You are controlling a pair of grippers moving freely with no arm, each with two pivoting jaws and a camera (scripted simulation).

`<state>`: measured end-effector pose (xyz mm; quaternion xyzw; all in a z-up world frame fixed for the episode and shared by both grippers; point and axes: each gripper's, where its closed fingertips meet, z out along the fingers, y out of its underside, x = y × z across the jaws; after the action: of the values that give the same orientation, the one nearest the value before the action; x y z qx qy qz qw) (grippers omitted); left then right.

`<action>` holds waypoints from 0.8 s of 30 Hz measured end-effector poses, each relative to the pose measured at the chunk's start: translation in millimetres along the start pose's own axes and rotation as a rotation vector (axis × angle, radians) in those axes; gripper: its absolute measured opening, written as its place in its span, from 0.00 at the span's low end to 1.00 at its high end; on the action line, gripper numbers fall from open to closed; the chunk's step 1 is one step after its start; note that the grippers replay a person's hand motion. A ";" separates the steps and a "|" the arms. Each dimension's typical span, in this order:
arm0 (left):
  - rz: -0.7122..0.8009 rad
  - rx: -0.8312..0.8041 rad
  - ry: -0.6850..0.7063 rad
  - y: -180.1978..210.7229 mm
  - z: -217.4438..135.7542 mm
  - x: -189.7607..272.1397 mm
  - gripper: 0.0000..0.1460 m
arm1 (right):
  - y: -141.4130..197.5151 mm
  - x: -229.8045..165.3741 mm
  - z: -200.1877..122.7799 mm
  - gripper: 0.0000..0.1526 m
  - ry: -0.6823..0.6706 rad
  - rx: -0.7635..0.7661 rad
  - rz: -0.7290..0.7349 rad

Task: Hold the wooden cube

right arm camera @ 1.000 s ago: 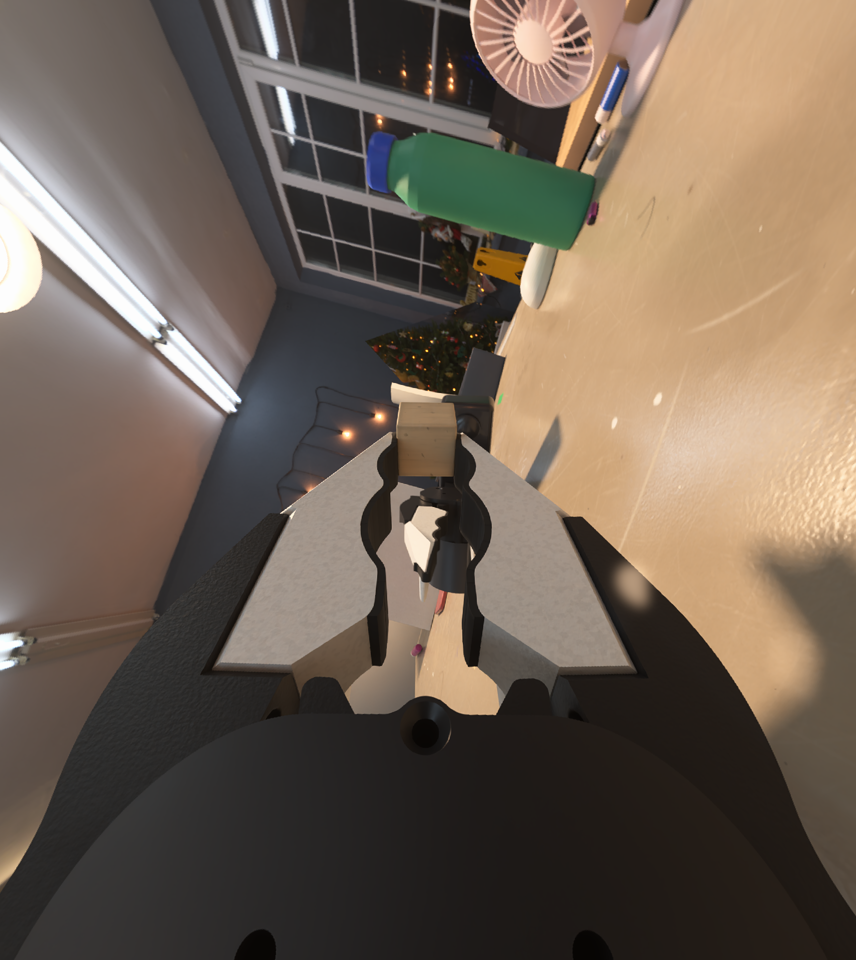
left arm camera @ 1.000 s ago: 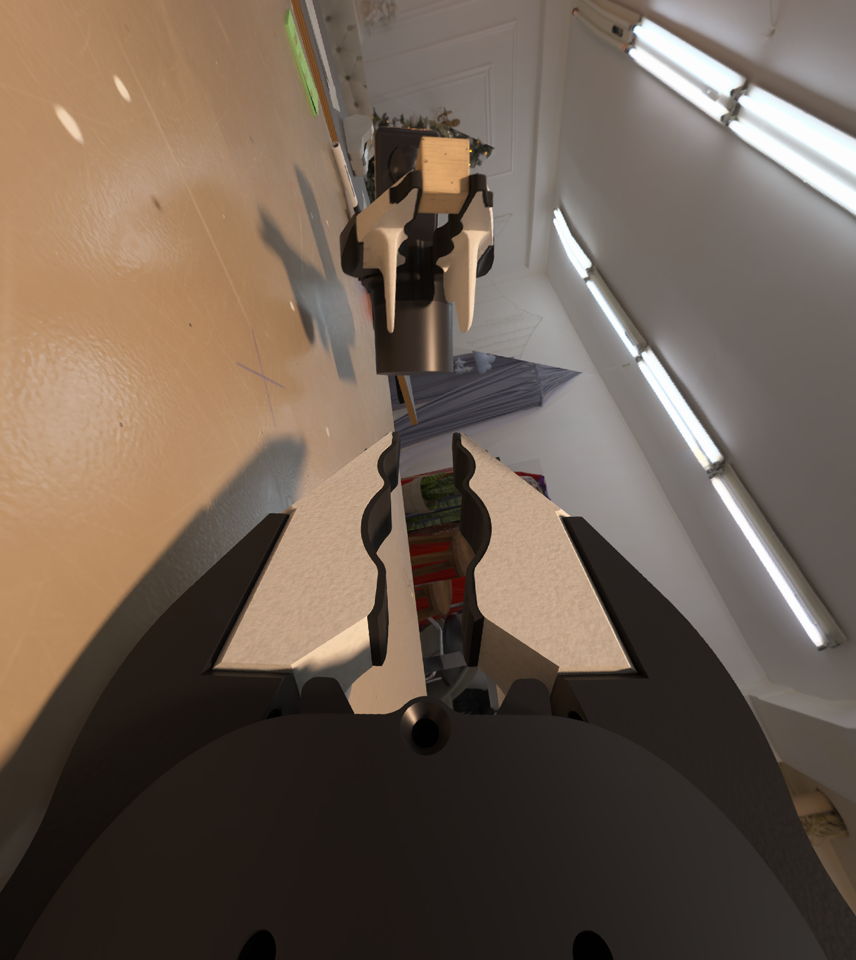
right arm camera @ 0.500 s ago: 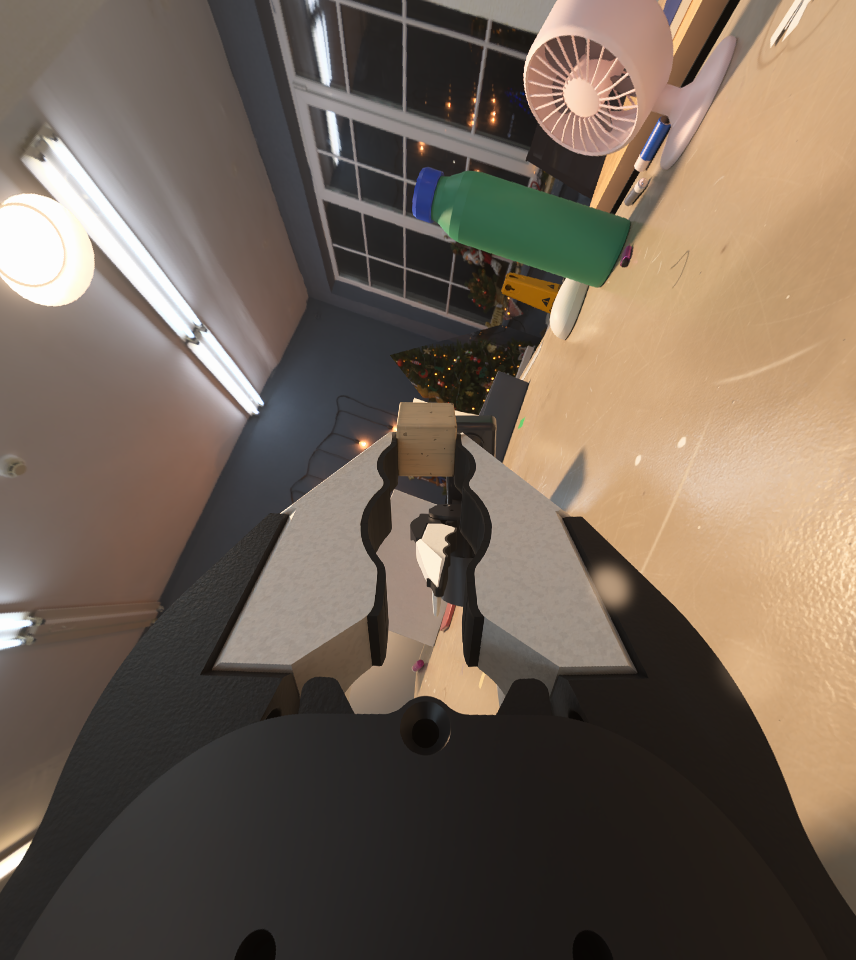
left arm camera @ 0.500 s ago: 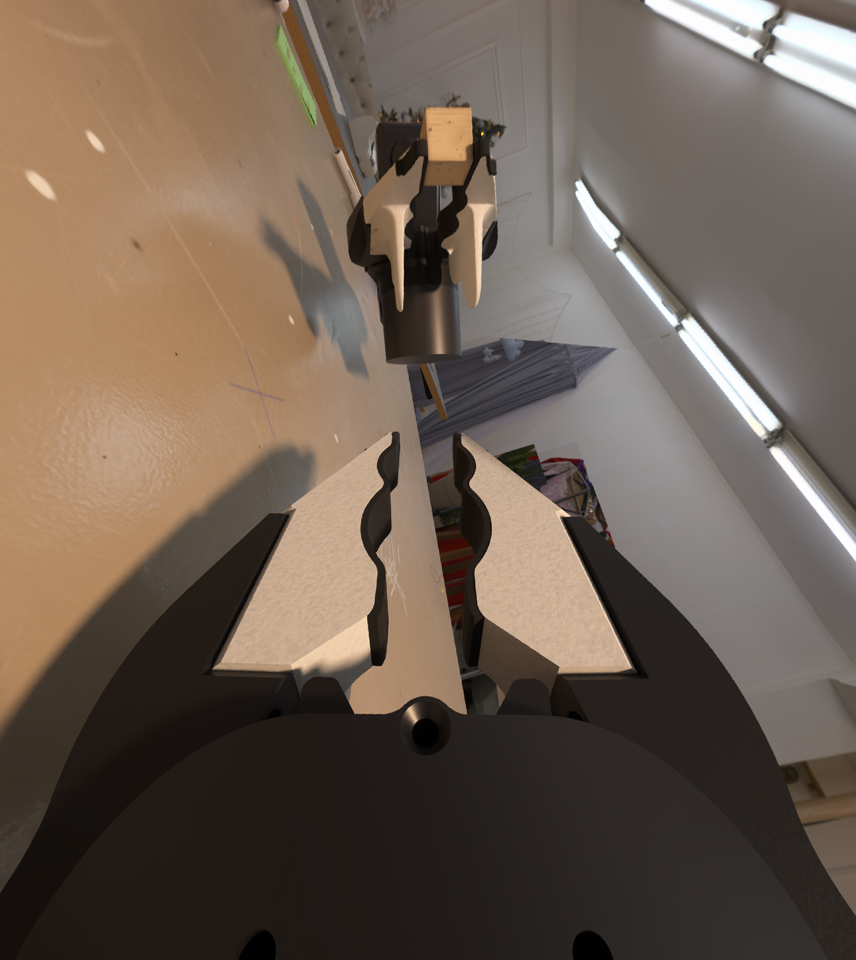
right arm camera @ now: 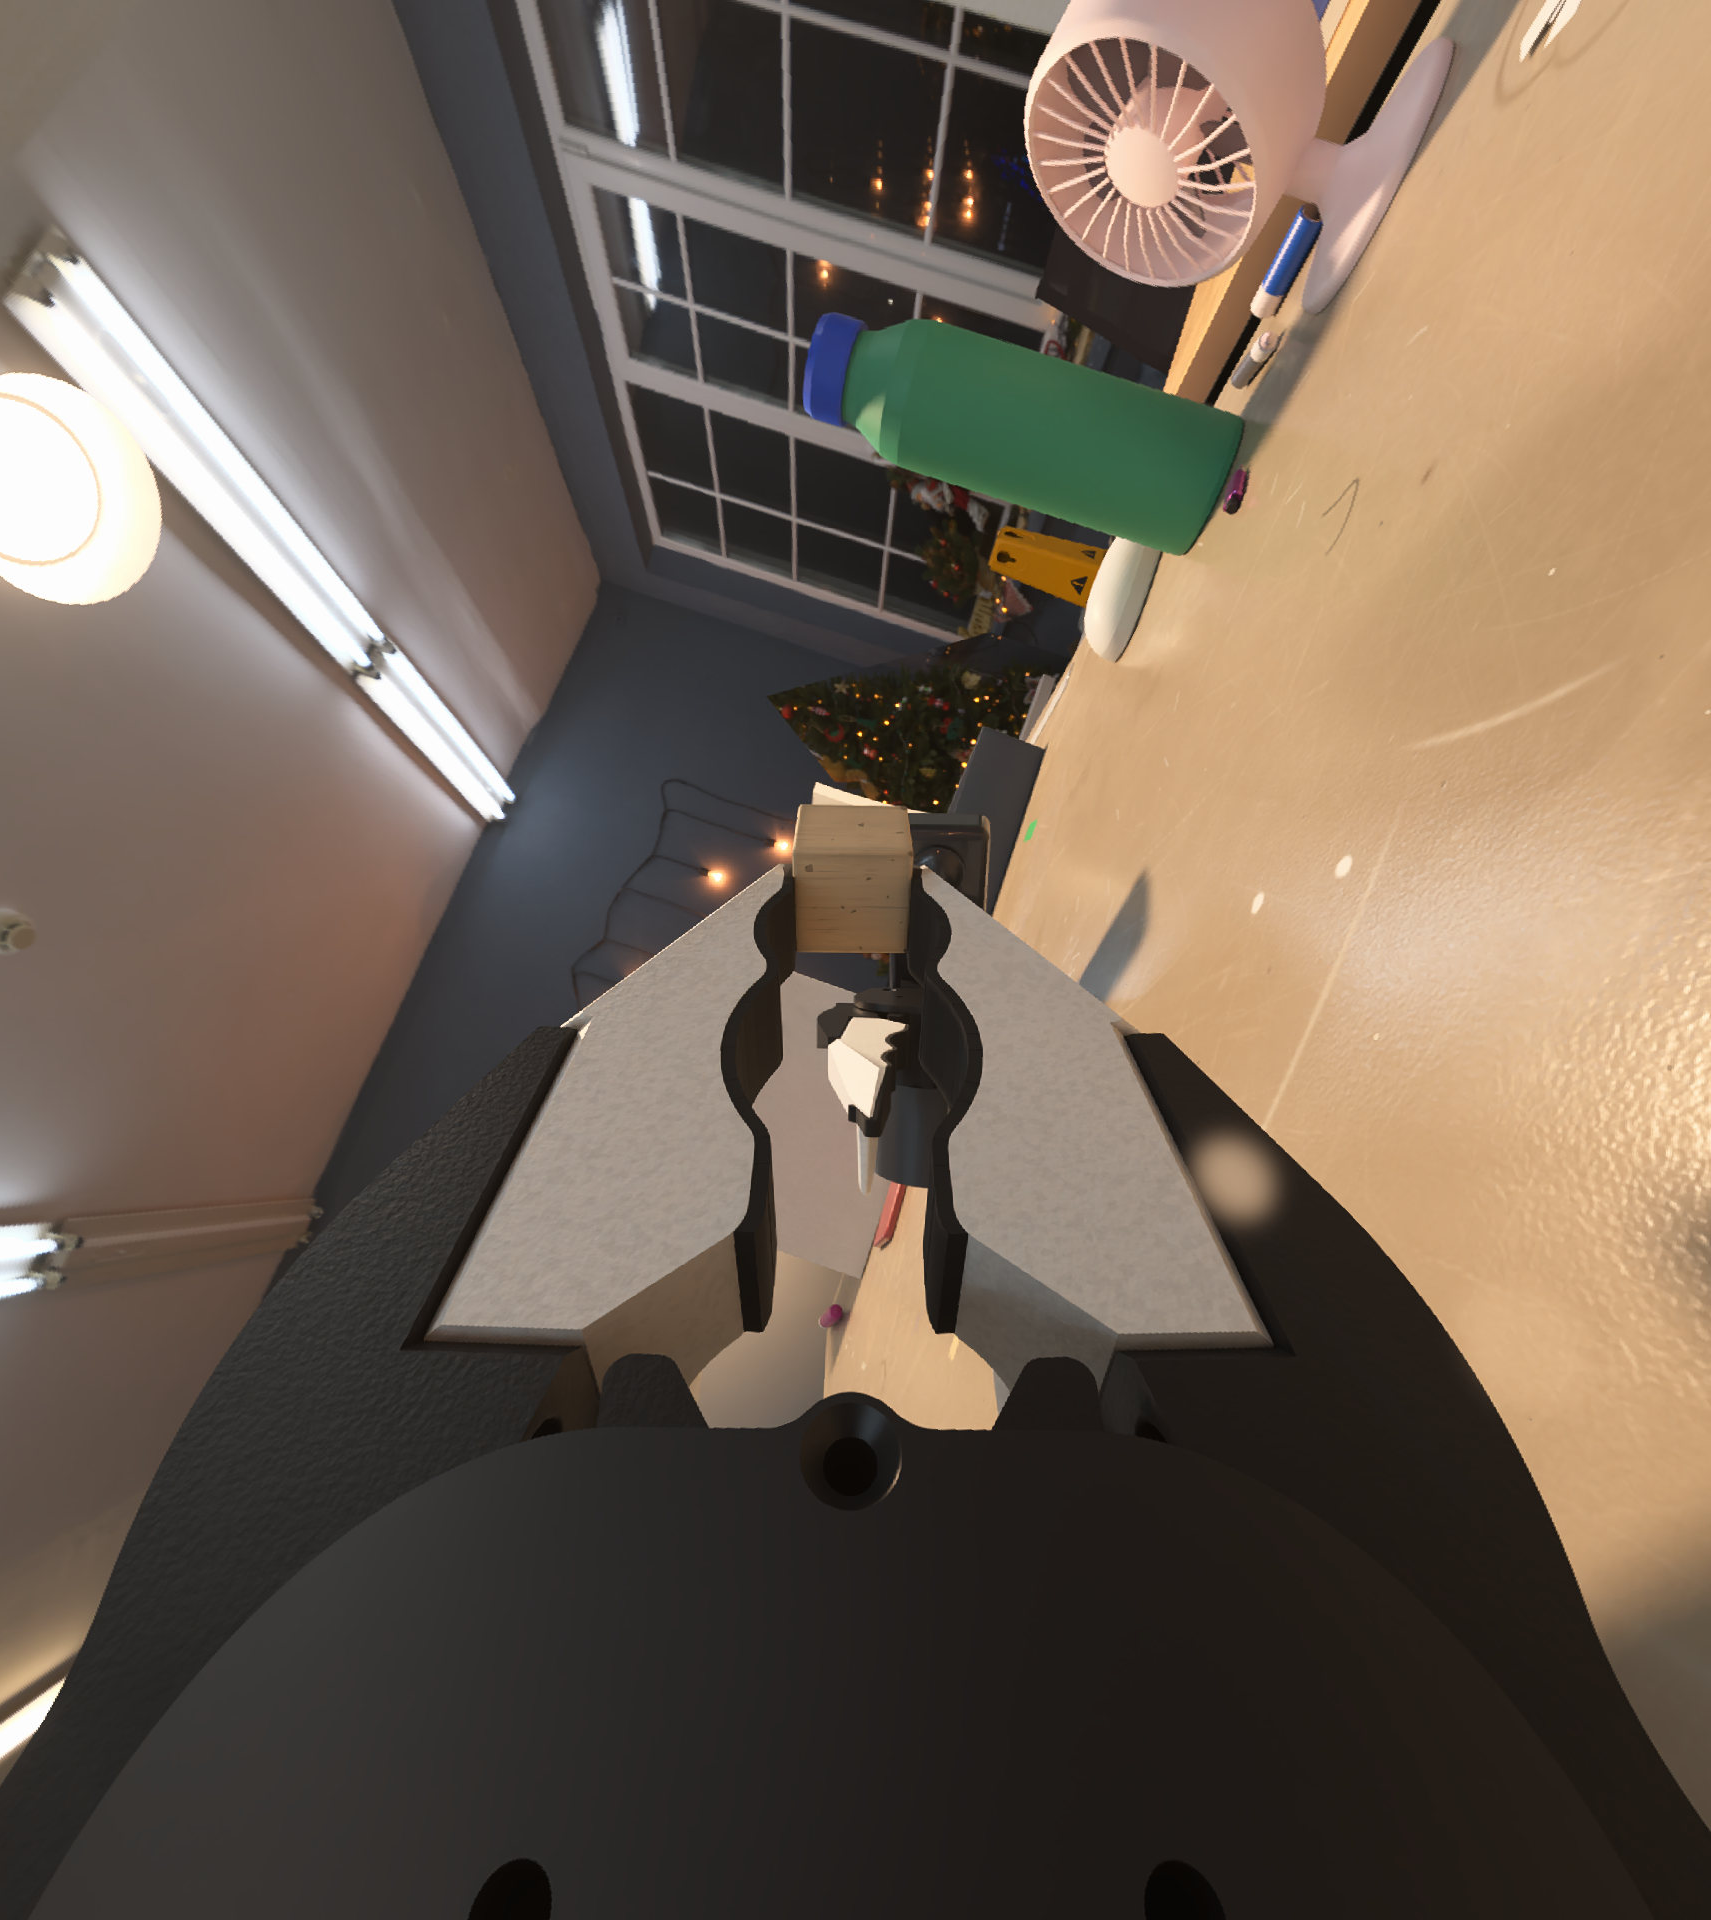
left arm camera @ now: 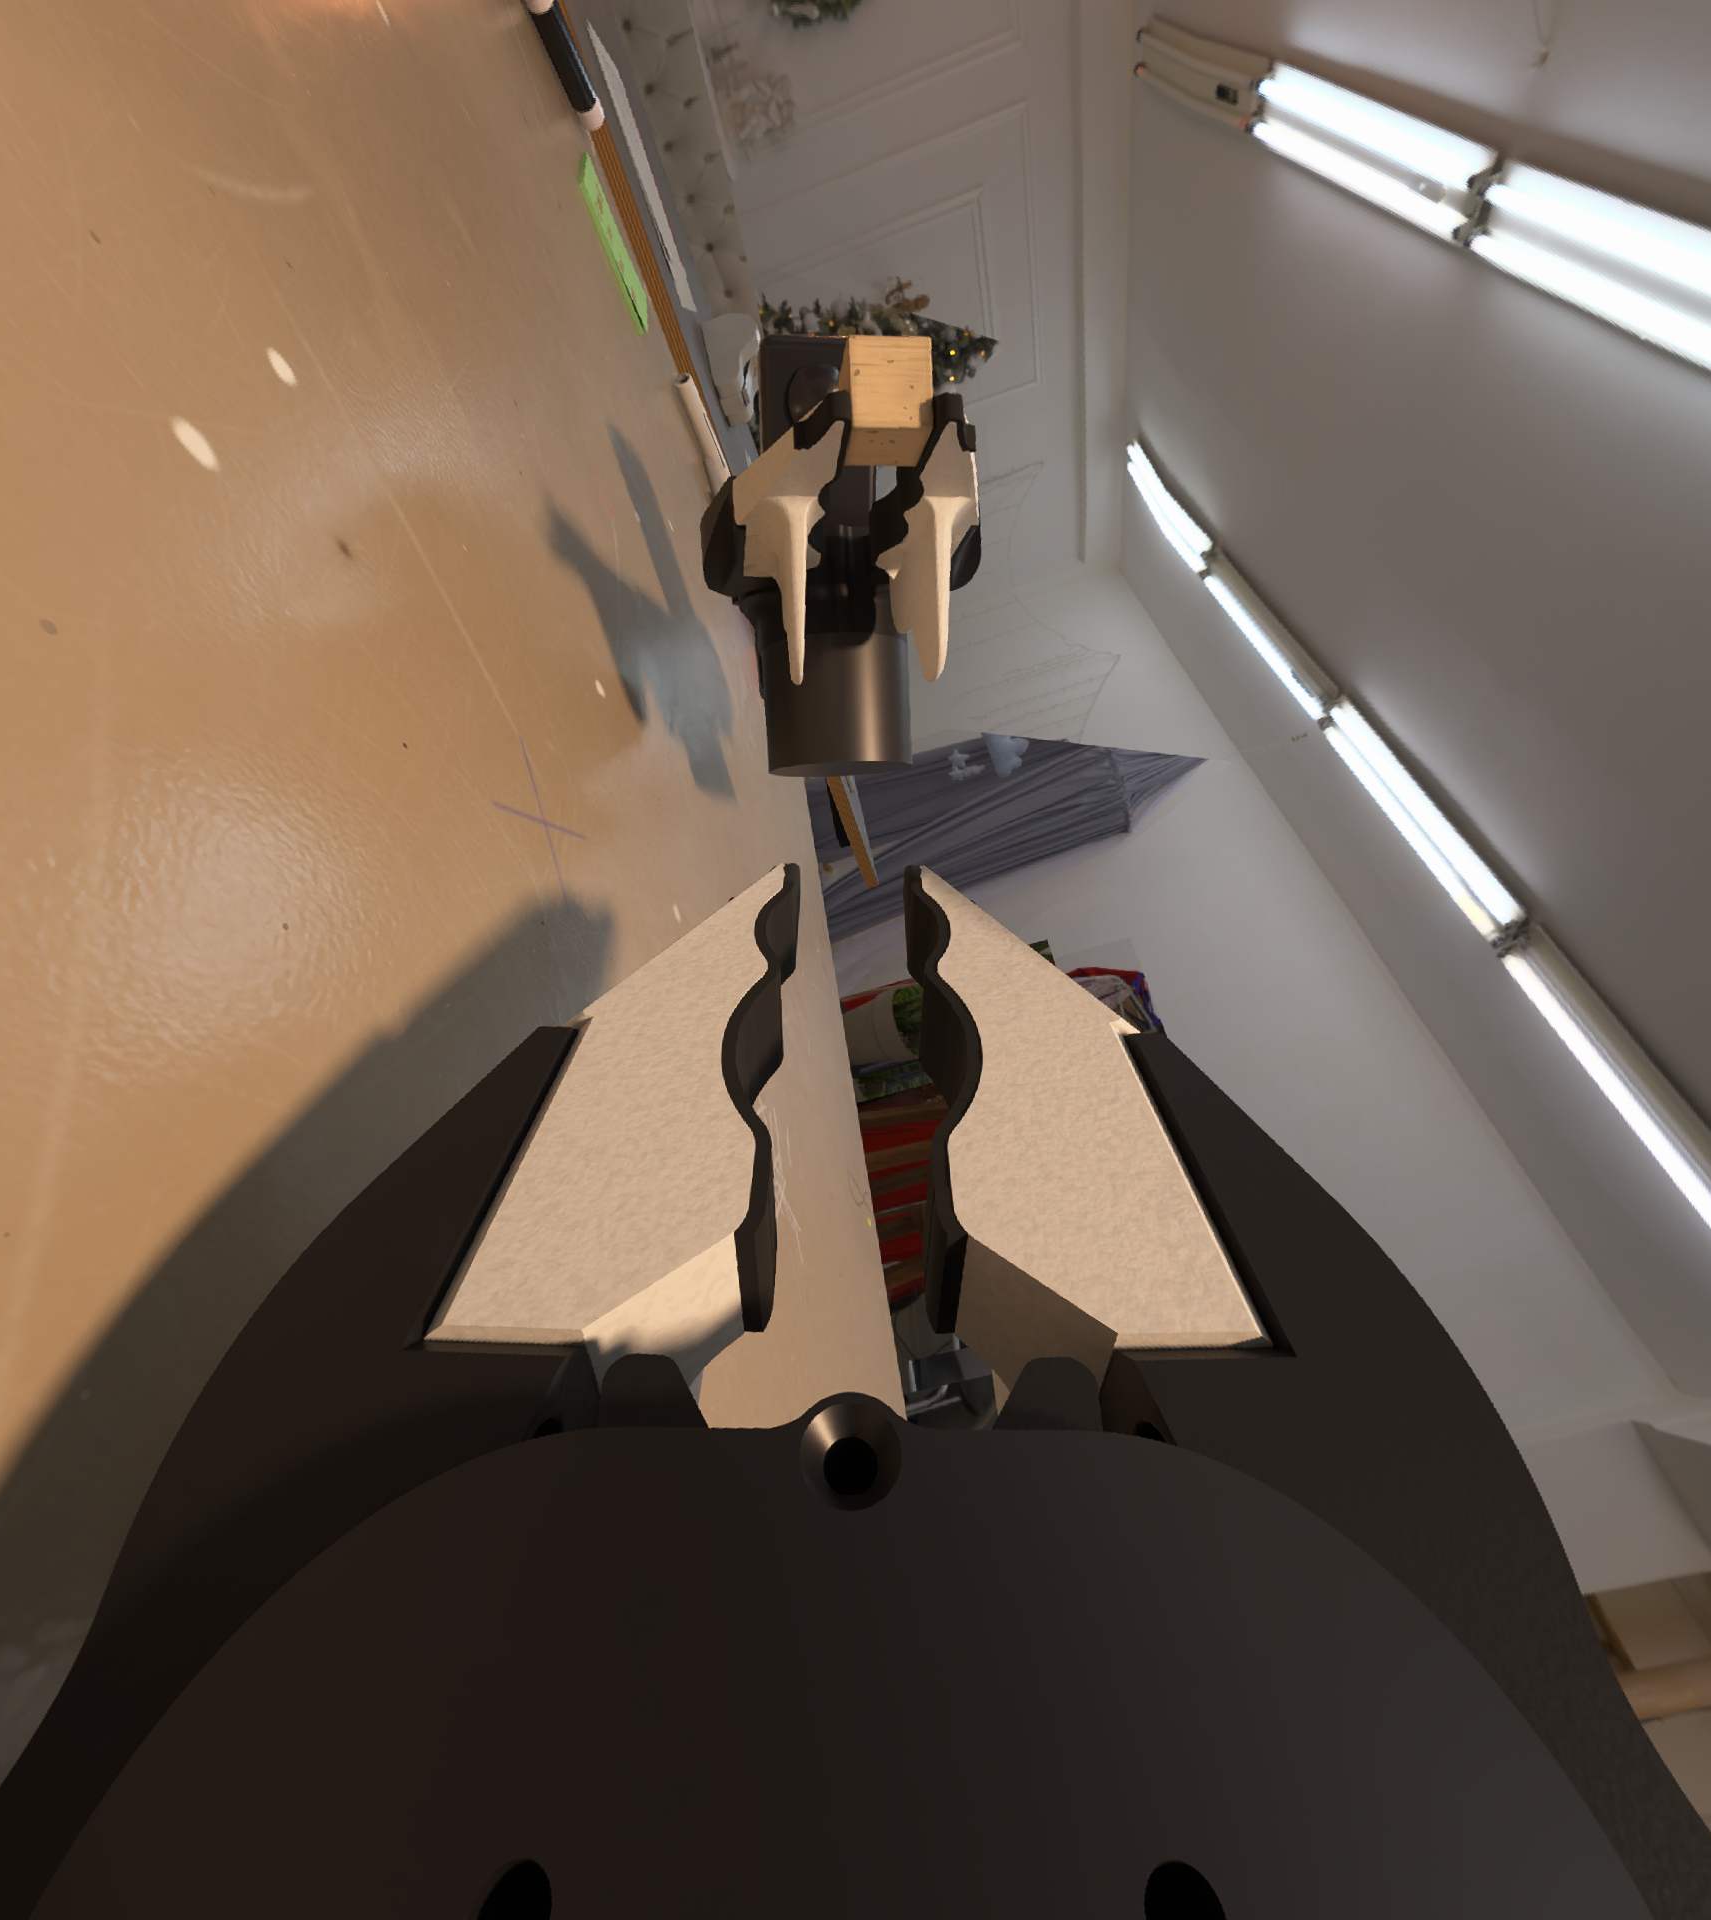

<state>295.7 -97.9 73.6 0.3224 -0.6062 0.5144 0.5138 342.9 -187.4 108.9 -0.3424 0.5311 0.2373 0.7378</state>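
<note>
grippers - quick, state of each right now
left gripper: open, holding nothing.
right gripper: shut on the wooden cube.

One wooden cube (right arm camera: 851,881), two grippers, one green bottle (right arm camera: 1027,434), one fan (right arm camera: 1157,156)

The right gripper (right arm camera: 851,894) grips the wooden cube (right arm camera: 851,881) at its fingertips, off the table (right arm camera: 1516,935), which fills the right of its view. Farther along the table stand a bottle (right arm camera: 1038,436) and, beyond it, a fan (right arm camera: 1157,156), with a window (right arm camera: 768,343) behind. The left gripper (left arm camera: 851,894) hangs apart, empty, facing the right gripper (left arm camera: 856,566) and cube (left arm camera: 890,400); the table (left arm camera: 207,623) lies to its left.
</note>
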 end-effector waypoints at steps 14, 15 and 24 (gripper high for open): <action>-0.004 0.047 -0.020 -11.7 -7.5 -2.1 0.13 | -0.3 40.8 -12.5 0.13 0.357 -0.088 -0.169; -0.003 0.048 -0.021 -11.7 -7.8 -2.2 0.13 | 0.3 40.4 -11.8 0.13 0.344 -0.087 -0.155; -0.010 0.052 -0.024 -12.4 -7.7 -4.4 0.13 | 6.7 34.5 -6.8 0.13 0.292 -0.096 -0.138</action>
<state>310.5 -94.4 72.6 0.3446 -0.5971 0.5236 0.5007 345.0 -188.6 73.2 -0.4440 0.5960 0.1590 0.6499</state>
